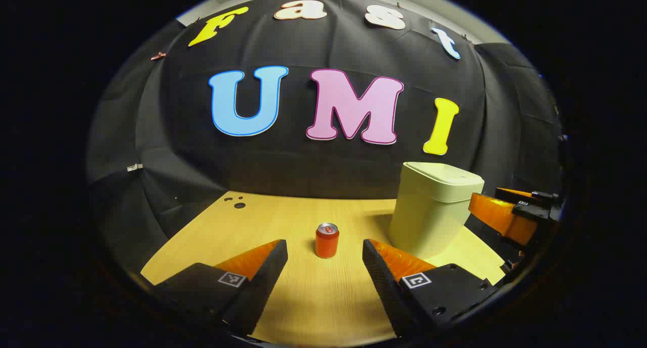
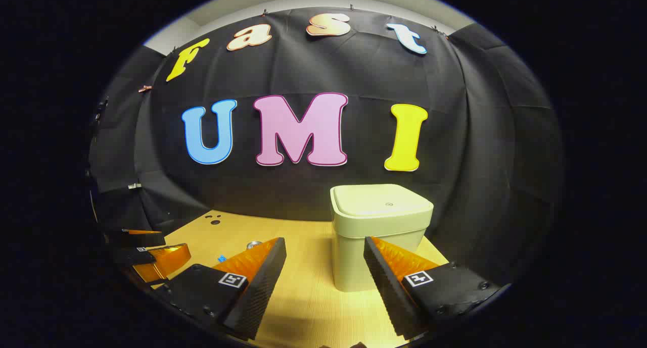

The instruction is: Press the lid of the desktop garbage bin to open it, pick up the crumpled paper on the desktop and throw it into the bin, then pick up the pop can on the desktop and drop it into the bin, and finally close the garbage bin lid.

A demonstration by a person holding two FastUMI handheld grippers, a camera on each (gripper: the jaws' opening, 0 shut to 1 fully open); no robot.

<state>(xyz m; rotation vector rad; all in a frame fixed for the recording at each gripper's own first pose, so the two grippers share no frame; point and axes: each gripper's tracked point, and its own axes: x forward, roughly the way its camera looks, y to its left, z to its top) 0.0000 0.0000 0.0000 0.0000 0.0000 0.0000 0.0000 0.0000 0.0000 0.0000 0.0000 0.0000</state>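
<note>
My left tool (image 1: 325,259) is released, and the can (image 1: 327,240) stands upright on the bench (image 1: 303,297) ahead of its fingers. My right tool (image 2: 325,267) is released too, near the bin (image 2: 376,232), whose lid (image 2: 379,200) is closed.

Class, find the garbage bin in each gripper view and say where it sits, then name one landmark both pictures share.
Left gripper view: the garbage bin stands right of centre on the table, lid shut, beyond the pop can.
Right gripper view: the bin stands near the middle, just ahead between the open fingers.
Shared landmark: the small dark holes at the table's far left corner.
</note>
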